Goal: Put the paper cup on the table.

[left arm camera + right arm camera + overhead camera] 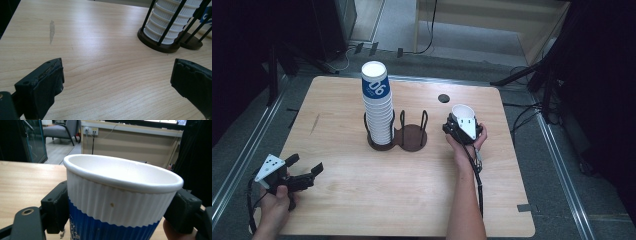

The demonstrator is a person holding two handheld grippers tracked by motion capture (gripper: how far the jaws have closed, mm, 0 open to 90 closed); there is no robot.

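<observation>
A tall stack of white and blue ribbed paper cups [377,105] stands in the left ring of a dark two-ring wire holder [412,137]; the right ring is empty. To the right of the holder, my right gripper [462,127] is shut on a single paper cup [462,111], held upright just above the table. In the right gripper view the black jaws press both sides of that cup [120,182]. My left gripper [306,165] rests open near the table's front left, nothing between its jaws. Beyond its jaws, the left gripper view shows the stack [170,22] and holder base [160,46].
The wooden table [362,200] has a grey smear [314,124] on its left part and a small black round mark [443,98] at the back. A strip of tape [523,207] lies near the front right edge. Cables and dark stands surround the table.
</observation>
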